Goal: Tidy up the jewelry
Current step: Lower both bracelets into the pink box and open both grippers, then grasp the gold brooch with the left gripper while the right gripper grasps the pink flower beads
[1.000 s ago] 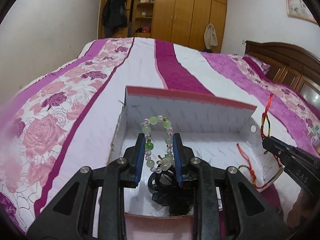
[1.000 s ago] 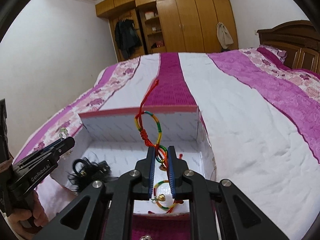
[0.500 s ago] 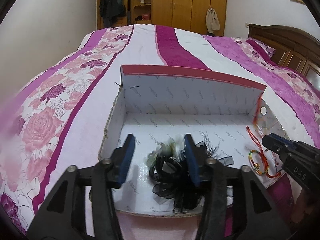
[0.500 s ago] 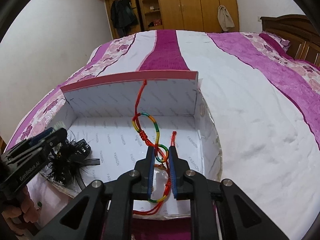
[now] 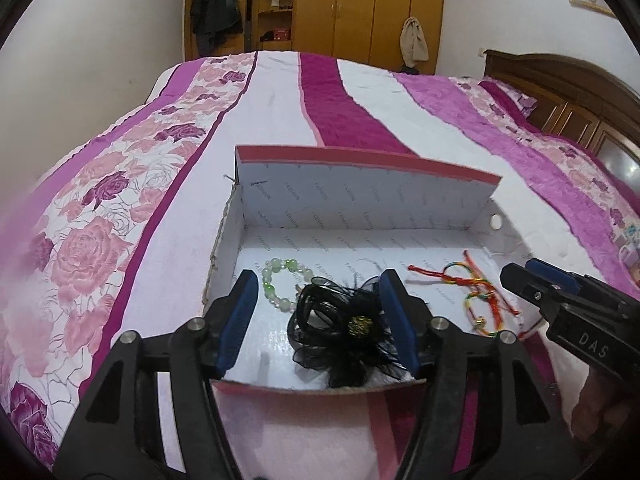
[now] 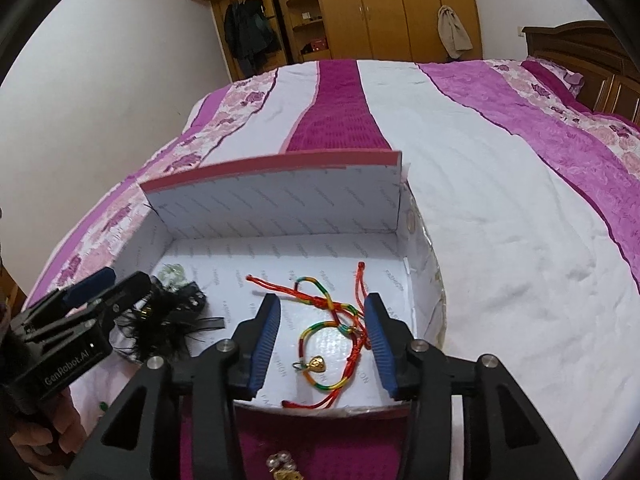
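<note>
A home bedroom: a wide bed (image 5: 360,120) under a pink-and-magenta floral quilt, a dark wooden headboard (image 5: 560,92), and a wooden wardrobe (image 6: 400,4) with clothes hanging in its open section.

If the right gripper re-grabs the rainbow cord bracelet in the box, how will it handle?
The rainbow cord bracelet lies in slack loops, so it is likely floppy and light. Its loose red tails may snag or trail. The small gold charm would probably dangle.
</note>
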`<state>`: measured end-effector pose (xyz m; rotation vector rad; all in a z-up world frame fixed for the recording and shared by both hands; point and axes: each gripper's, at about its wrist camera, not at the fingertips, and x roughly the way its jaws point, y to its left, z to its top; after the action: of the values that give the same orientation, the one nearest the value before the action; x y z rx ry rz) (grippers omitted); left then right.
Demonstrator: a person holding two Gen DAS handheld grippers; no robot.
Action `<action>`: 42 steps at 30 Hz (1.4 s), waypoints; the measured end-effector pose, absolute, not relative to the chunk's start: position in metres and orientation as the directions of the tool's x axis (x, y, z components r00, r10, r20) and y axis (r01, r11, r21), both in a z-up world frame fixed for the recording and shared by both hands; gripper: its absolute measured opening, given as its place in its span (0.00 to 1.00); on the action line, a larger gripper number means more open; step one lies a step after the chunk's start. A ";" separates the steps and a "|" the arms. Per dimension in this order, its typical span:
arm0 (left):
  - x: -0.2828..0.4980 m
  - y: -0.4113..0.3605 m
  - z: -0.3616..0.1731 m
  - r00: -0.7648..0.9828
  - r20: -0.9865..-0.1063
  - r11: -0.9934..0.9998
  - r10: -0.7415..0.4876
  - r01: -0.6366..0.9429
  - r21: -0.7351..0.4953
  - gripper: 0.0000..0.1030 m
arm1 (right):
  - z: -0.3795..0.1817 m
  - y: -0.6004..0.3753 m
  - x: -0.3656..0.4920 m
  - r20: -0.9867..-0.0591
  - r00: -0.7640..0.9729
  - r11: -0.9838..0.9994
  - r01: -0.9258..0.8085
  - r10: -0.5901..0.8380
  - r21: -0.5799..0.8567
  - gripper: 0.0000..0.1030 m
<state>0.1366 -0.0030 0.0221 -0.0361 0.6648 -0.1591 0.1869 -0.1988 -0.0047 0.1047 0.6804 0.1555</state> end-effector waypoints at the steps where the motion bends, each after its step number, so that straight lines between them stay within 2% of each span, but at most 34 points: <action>1: 0.133 -0.003 0.025 0.779 -0.605 0.986 -0.165 0.140 -0.088 0.54 | -0.001 -0.199 0.184 -0.611 0.771 0.983 -0.110 0.180 0.150 0.46; 12: 0.099 0.004 0.056 0.821 -0.528 0.976 -0.216 0.173 -0.131 0.55 | 0.037 -0.211 0.139 -0.504 0.839 0.975 -0.129 0.205 0.182 0.49; 21: 0.075 0.012 0.065 0.808 -0.549 0.977 -0.213 0.174 -0.123 0.55 | 0.055 -0.216 0.098 -0.453 0.869 0.977 -0.137 0.198 0.165 0.49; 27: 0.063 0.013 0.060 0.776 -0.596 0.977 -0.208 0.189 -0.095 0.55 | 0.048 -0.213 0.081 -0.497 0.843 0.977 -0.146 0.206 0.158 0.50; 42: 0.046 0.016 0.014 0.618 -0.757 0.975 -0.211 0.188 -0.118 0.54 | 0.003 -0.202 0.055 -0.653 0.726 0.977 -0.173 0.213 0.126 0.50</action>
<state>0.0461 0.0162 0.0143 -0.0276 0.8744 -0.2297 0.0550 -0.2019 0.0031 0.0575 0.7271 0.2132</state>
